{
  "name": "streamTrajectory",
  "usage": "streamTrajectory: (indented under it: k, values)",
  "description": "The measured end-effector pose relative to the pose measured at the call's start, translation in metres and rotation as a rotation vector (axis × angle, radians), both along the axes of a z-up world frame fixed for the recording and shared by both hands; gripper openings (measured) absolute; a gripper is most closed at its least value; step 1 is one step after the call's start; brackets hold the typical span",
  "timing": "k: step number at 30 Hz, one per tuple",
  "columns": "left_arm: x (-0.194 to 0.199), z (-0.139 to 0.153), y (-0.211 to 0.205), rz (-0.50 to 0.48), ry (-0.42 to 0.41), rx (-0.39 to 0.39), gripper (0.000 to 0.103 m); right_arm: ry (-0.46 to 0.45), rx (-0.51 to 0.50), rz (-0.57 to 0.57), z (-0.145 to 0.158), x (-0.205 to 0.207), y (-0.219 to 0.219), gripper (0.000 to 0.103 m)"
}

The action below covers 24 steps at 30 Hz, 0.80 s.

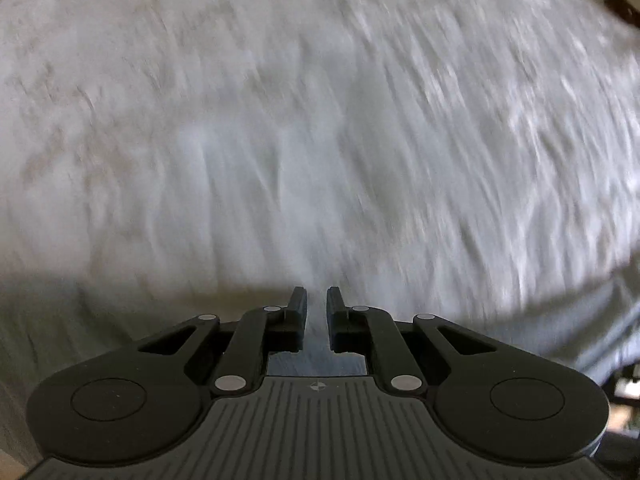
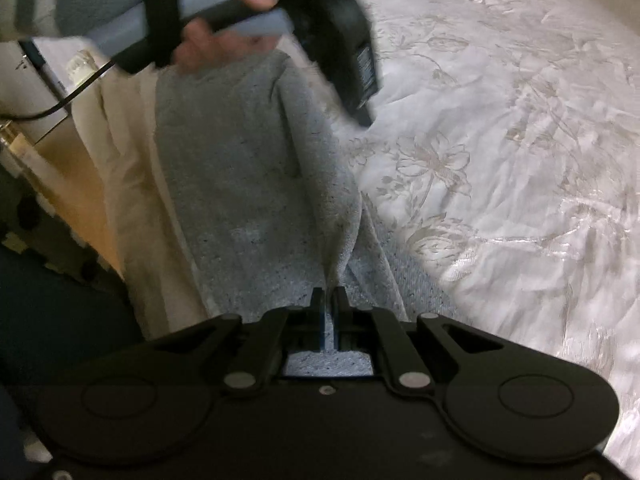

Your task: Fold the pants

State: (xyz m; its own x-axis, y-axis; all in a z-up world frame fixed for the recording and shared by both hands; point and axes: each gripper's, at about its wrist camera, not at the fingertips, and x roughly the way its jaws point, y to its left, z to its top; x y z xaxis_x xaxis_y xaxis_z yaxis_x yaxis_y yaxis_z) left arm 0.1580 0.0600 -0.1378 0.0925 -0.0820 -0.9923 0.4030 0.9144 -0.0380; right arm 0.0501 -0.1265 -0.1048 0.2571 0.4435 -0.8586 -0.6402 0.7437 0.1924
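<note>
Right wrist view first, starting closest in: the right gripper (image 2: pixel 329 294) sits at the bottom centre of the frame with its two fingers drawn nearly together, pinching a ridge of the grey pants (image 2: pixel 240 184) between them. A strip of the same grey cloth shows through the gap behind the fingers. From that pinch the pants run up the middle-left of the frame as a long band with a raised fold along its right edge. They lie on a white bedspread (image 2: pixel 520 140) with a shiny flower pattern that fills the whole right side. Left of the pants a cream sheet (image 2: pixel 124 184) drops over the bed's edge. Higher up, at the top of the frame, a hand (image 2: pixel 224 12) in a grey striped sleeve grips the handle of the left gripper (image 2: pixel 362 118), whose black body points down toward the bedspread just beside the far part of the pants; its fingers are blurred there.

Left wrist view: the left gripper (image 1: pixel 317 300) holds nothing, its fingers standing a narrow gap apart. Beyond it the bedspread (image 1: pixel 320 120) fills the frame, smeared by motion blur. A small brown object (image 1: pixel 620 10) sits at the upper right edge, too blurred to identify.
</note>
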Motion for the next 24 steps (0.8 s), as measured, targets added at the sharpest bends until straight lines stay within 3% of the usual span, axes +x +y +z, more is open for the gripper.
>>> streamTrajectory:
  k: [8,13,17,24]
  values:
    - [-0.064,0.014,0.023,0.023,-0.116,-0.035,0.011,0.009,0.013,-0.066,0.008,-0.003,-0.011,0.015]
    - [-0.074,0.017,0.027,0.031,-0.189,-0.065,0.011,0.036,0.142,-0.241,0.028,0.024,-0.030,0.035]
    - [-0.082,0.021,0.027,0.007,-0.230,-0.087,0.011,0.104,0.200,-0.308,0.021,0.058,-0.024,0.035]
    - [-0.091,0.026,0.043,-0.035,-0.221,-0.132,0.011,0.312,0.256,-0.273,-0.023,0.103,0.014,0.038]
